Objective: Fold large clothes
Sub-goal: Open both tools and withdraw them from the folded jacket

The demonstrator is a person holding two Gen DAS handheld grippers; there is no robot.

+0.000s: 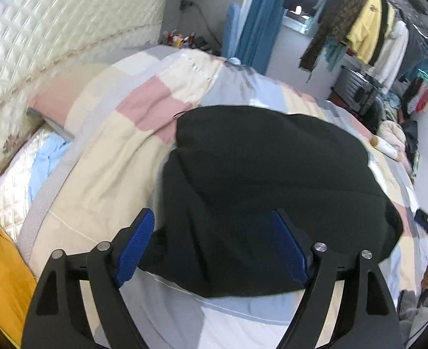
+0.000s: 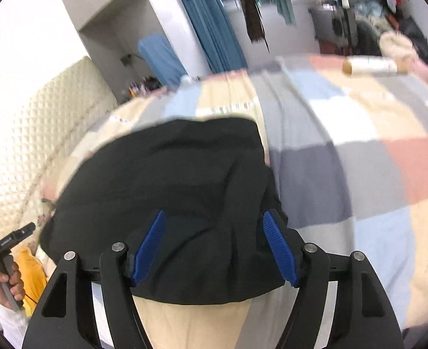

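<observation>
Both grippers, L (image 1: 214, 244) & R (image 2: 215, 247), open over black garment (image 1: 266, 180); no legible labels.

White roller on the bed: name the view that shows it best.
Right wrist view. The roller lies whole on the quilt, both ends visible. The left wrist view shows it small and cramped at the quilt's right edge.
</observation>
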